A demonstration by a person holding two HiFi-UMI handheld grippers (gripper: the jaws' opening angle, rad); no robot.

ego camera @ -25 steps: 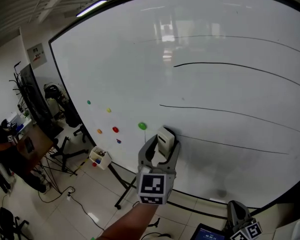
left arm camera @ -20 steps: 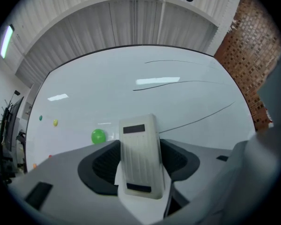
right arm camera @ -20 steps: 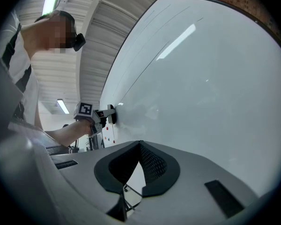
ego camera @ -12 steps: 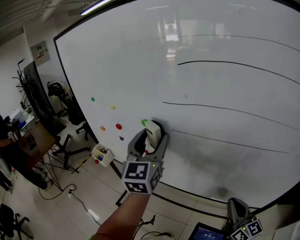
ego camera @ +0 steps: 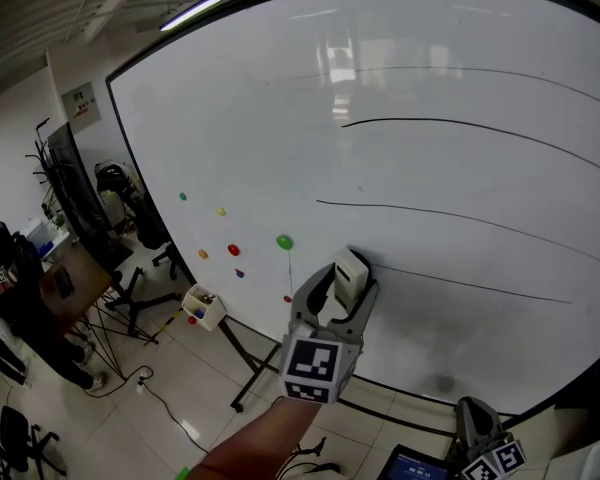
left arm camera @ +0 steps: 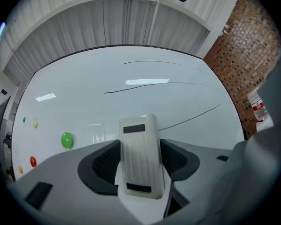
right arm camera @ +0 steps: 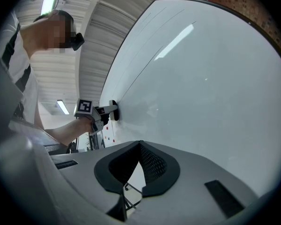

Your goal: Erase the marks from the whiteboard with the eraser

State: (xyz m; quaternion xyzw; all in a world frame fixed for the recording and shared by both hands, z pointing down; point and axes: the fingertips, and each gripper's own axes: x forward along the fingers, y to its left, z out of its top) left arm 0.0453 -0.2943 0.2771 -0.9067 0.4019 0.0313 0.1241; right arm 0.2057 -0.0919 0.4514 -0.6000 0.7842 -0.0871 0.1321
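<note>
1. The left gripper [ego camera: 346, 286] is held up to the whiteboard [ego camera: 450, 58], with its jaws closed on the white eraser [ego camera: 351, 272], one jaw against each long side
2. The eraser stands lengthwise between the jaws and reaches out past their tips; in the right gripper view its far end meets the board
3. It sits at the left end of the lowest black line [ego camera: 480, 286], which runs off to the right from it
4. Three more black lines cross the board above; the nearest [ego camera: 450, 220] starts up and to the left of the eraser
5. A green magnet [ego camera: 284, 242] is stuck to the board left of the eraser and apart from it, with smaller coloured magnets [ego camera: 233, 250] further left
6. The right gripper [right arm camera: 139, 146] is low at the right, off the board; its jaw tips meet with nothing between them
</note>
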